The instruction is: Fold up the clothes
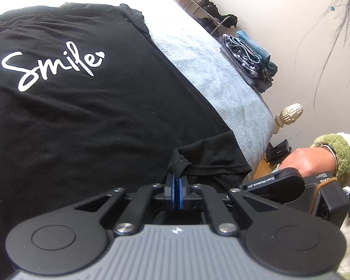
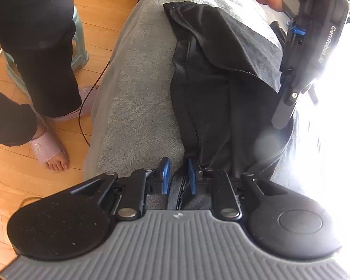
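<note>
While the left gripper (image 1: 176,182) is clamped shut on a bunched fold of the black T-shirt (image 1: 81,107), the right gripper (image 2: 177,175) stands with its jaws slightly apart, the shirt's stitched hem lying between the blue pads (image 2: 191,175) and seemingly not pressed by them. Item: one black T-shirt, white "Smile" lettering (image 1: 51,65) up, spread flat on a grey blanket (image 1: 212,70) ahead of the left gripper, its near edge gathered at that gripper's tips. Item: one hem edge, running straight ahead from the right gripper along the blanket, with the left gripper up and to the right of it. Item: stack of folded clothes (image 1: 249,60), far right of the left gripper, at the blanket's edge. Handling note, as a judgement: the step appears to be taking hold of the hem with the right gripper; best done by seating the stitched edge deep between the pads before closing, catching both layers, and keeping both grips level so the fold falls straight. Not determinable: the far side of the shirt in the right view, lost in window glare; the neckline, cut off at the frame edge; how many layers the left gripper pinches; whether the hem touches the right-hand pad.
</note>
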Available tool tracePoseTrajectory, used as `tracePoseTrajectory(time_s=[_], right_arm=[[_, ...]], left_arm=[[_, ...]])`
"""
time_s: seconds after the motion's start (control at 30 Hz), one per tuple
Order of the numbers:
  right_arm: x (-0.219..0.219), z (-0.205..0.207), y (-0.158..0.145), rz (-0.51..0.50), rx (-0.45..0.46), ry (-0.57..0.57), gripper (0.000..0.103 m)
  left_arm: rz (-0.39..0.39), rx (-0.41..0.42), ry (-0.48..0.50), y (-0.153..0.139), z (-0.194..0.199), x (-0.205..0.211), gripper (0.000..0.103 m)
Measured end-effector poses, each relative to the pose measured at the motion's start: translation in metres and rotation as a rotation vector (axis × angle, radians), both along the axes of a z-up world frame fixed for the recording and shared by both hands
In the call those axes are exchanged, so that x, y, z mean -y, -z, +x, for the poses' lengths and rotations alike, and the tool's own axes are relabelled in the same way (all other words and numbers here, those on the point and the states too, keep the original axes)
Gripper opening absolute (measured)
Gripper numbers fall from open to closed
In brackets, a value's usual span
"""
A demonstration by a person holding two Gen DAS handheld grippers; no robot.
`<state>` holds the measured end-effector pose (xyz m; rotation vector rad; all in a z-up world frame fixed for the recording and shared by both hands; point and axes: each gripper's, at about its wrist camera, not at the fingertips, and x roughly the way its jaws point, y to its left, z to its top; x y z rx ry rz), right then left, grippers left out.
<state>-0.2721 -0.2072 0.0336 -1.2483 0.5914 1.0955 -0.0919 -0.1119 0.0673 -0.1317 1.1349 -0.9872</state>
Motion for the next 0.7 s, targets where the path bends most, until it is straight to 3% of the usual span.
tracePoseTrajectory(time_s=[0.1,0.2,0.33,0.4,0.57,0.7], right_arm=[[-0.001,0.008,0.0,0.016,-0.046,0.044,0.015],[-0.002,0.027,-0.001,0.069,-0.185,0.181,0.011],[0.013,0.079,-0.008,0.226,-0.508,0.498,0.0],[0.02,0.088,-0.008,0.236,-0.579,0.517,0.0],[0.01,0.058,-0.001,0.101,-0.516,0.338,0.0],[0.004,0.022,0.011,0.002,-0.46,0.286,0.001]], left_arm=[[-0.003,-0.001,-0.003,0.001,0.0,-0.001,0.003],[-0.006,0.001,-0.002,0.001,-0.001,-0.001,0.003],[-0.011,0.001,-0.001,0.002,0.0,-0.001,0.003],[-0.016,0.0,0.001,0.001,0.0,-0.001,0.003],[-0.013,-0.006,0.016,0.004,-0.001,0.001,0.003],[-0.016,0.001,0.039,0.006,-0.003,0.004,0.003]])
